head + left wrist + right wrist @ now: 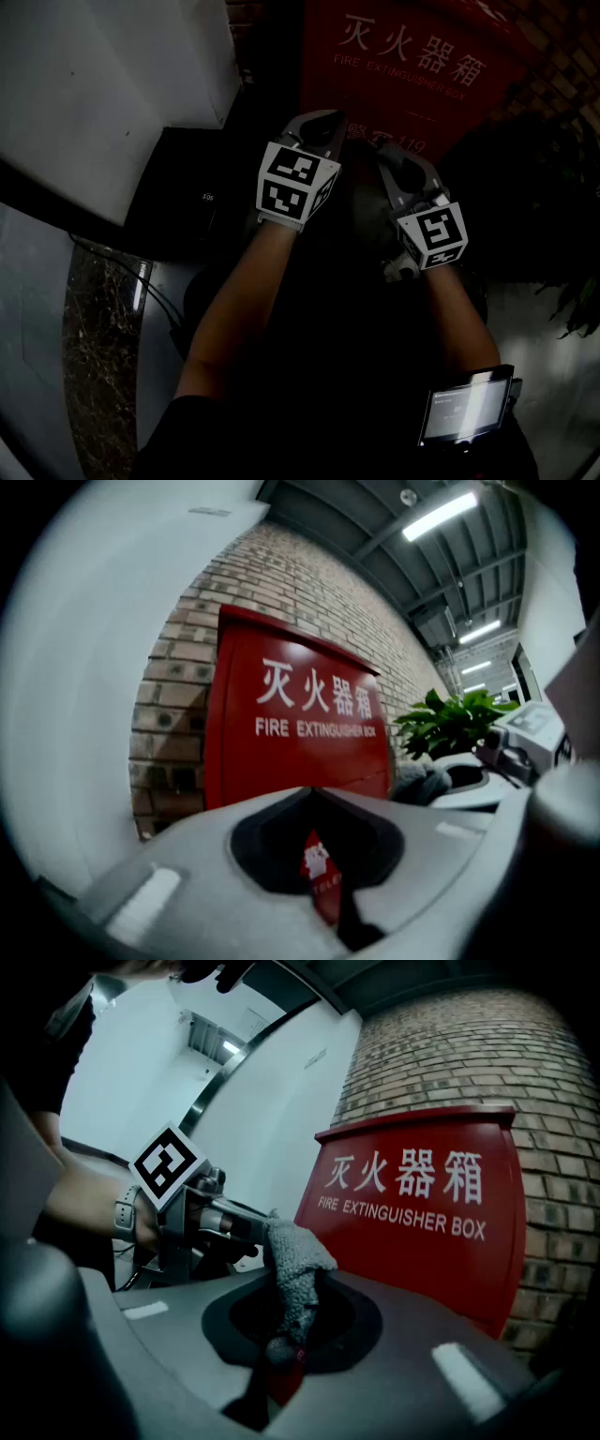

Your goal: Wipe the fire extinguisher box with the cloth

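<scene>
Cloth [294, 1252], grey and nubbly, is pinched in my right gripper [286, 1283]. The jaws are clamped on its lower end and the rest stands up in a bunch. My left gripper [314, 794] has its jaws pressed together with nothing between them, and through the gap I see only red. I have both grippers up side by side, near each other, facing the red fire extinguisher box [412, 56], which stands against a brick wall [281, 564]. The cloth is held apart from the box front. A green plant [450, 719] sits to the box's right.
</scene>
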`<state>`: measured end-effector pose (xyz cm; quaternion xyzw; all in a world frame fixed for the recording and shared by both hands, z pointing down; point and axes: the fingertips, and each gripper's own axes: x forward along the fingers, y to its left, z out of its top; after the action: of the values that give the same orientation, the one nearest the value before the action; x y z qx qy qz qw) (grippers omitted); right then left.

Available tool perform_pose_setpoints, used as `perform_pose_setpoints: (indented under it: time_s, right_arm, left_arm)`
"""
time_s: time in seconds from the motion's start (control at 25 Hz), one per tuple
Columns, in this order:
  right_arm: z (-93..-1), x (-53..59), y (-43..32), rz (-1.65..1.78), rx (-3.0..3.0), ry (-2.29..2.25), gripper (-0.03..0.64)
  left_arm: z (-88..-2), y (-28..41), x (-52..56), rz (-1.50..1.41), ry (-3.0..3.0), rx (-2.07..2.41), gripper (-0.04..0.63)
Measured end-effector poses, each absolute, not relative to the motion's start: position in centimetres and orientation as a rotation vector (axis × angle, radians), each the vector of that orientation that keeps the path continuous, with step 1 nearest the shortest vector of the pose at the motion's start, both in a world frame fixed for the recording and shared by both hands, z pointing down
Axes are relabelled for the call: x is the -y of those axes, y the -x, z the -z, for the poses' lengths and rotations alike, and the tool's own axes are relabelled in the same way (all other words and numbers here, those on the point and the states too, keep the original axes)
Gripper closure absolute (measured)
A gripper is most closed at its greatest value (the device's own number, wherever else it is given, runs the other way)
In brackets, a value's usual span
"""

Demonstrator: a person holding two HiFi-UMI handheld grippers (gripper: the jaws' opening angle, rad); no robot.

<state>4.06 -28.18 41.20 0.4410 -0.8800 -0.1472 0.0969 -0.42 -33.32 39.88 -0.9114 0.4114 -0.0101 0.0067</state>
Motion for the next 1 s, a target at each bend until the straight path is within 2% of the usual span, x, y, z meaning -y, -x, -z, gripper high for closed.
perform_pose_setpoints:
  time_s: [0.44,0.72,1.0]
  right_arm:
    - [-27.2,32.8,1.7,0.781,2.533,-1.338,0.586]
    - [-21.7,35.2,4.2,0.975,2.431,-1.334,0.586]
    - [-20.2,36.7,6.2,1.122,2.311,-1.311,0.586]
  left_arm:
    - [-25.6,5.8,37.9,-0.089,2.654,-1.369,0.594]
    - [-22.8,8.8,38.7,-0.163,2.639,-1.378,0.594]
    - [-22.4,10.1,38.8,-0.173,2.614,-1.413,0.594]
